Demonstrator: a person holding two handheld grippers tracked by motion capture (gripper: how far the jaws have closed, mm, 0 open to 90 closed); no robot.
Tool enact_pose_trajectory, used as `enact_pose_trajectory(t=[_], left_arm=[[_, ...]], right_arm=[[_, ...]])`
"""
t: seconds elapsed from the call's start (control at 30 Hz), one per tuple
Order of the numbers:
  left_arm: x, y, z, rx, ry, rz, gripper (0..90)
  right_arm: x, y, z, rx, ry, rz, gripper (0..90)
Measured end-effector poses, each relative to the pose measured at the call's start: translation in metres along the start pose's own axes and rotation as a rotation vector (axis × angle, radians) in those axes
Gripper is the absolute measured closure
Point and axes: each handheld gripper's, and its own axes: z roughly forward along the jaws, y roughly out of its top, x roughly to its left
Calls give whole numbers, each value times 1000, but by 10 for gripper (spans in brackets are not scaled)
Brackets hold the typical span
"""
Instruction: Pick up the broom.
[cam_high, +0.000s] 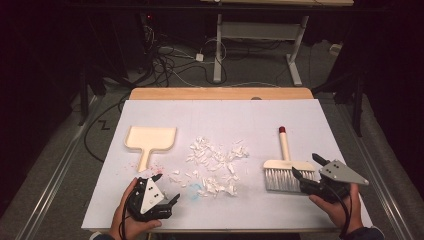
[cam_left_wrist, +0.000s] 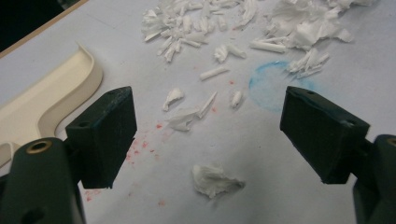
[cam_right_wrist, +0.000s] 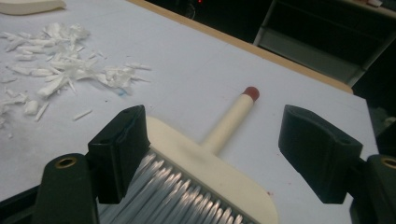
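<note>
1. Jaws of the right gripper (cam_high: 306, 169) stand wide apart with nothing clamped between them; a hand (cam_high: 336, 210) holds it over the near right part of the table.
2. Brush (cam_high: 286, 167) lies flat just in front of that gripper. In the right gripper view the brush (cam_right_wrist: 219, 172) has its bristle head low between the two jaws, the left jaw hanging over the bristle edge, the right jaw well clear of it; I cannot tell whether the left jaw touches.
3. Long axis of the brush runs near to far across the table: grey bristles toward the person, cream handle pointing away, its red tip (cam_high: 282, 129) at the far end.
4. Left gripper (cam_high: 161, 187) is likewise spread open and holds nothing, held in the person's left hand (cam_high: 129, 215) near the front edge.
5. Dustpan (cam_high: 149, 140) lies flat just beyond the left gripper and slightly to its left, apart from it. Its long axis also runs near to far: the handle points toward the person, the wide cream tray lies away. In the left gripper view a dustpan (cam_left_wrist: 46, 98) edge shows beside the left jaw.
6. Paper scraps (cam_high: 215, 162) lie scattered in the middle, between dustpan and brush; in the left gripper view one crumpled scrap (cam_left_wrist: 215, 179) sits on the sheet between the jaws, untouched.
7. White sheet (cam_high: 235, 117) covers the wooden table (cam_high: 220, 93); a faint blue ring (cam_left_wrist: 271, 86) and red specks mark it near the left gripper.
</note>
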Motion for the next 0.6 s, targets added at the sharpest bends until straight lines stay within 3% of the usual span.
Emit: enact_pose_trajectory(t=[0.13,0.17,0.2,0.27,0.3,0.4,0.47,0.53,0.6], left_arm=[[0,0,0,5,1,5,179],[-1,0,0,7,2,8,179],[-1,0,0,10,1,10,179],[-4,1,0,15,-4,21,180],[-4,1,1,12,-6,22,180],[-7,1,3,20,-20,29,179],[-8,0,4,33,-27,38,179],[-8,0,4,38,-28,37,180],[-8,-1,4,40,-27,32,180]], right_arm=[[-6,9,21,58,-9,22,243],[-9,16,35,113,-13,60,244],[-9,16,35,113,-13,60,244],[-15,25,53,167,-6,78,251],[-18,27,60,198,-12,99,250],[-28,30,83,302,35,174,257],[-32,29,96,347,71,181,296],[-34,28,110,414,47,176,318],[-36,25,127,493,62,204,343]])
